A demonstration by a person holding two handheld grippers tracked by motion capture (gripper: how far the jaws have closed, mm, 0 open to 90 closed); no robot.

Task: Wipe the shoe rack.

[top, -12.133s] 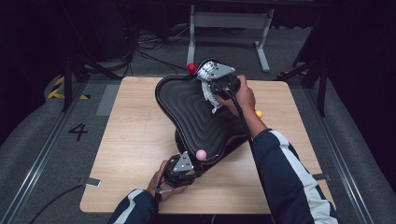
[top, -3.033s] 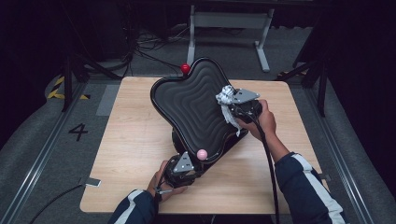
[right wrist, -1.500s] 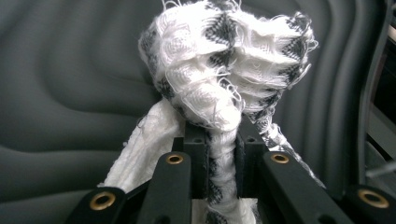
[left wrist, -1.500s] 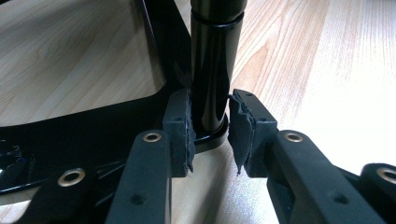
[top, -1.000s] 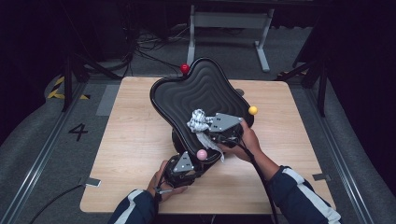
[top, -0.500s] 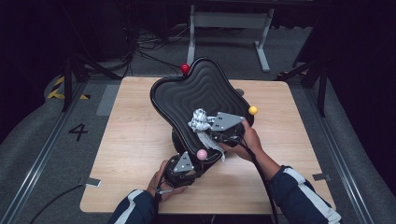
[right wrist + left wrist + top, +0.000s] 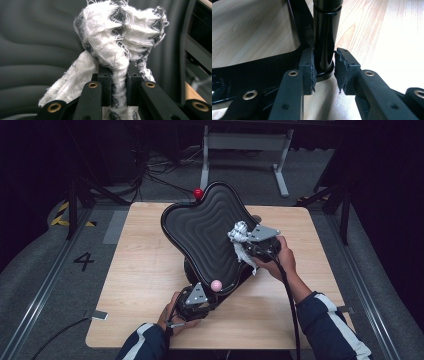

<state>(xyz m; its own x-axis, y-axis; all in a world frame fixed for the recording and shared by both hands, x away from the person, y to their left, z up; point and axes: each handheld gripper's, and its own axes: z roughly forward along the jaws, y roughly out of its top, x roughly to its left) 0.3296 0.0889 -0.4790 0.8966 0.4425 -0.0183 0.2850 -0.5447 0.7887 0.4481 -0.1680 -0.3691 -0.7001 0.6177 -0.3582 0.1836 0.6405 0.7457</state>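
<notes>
Cloth (image 7: 117, 50) in right tongs (image 7: 118, 87)

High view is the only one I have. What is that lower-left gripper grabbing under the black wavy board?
Observer: The left gripper is closed on a glossy black post, one pad on each side, just above the ring at its foot.
Operator: And the white bundle at the other gripper, is it just lying on top?
Observer: No. The right gripper pinches the cloth between its pads, and the cloth bunches up above them, in front of the ridged board.
Operator: Is it plain white?
Observer: It is white with a dark zigzag weave, and its edges are frayed.
</notes>
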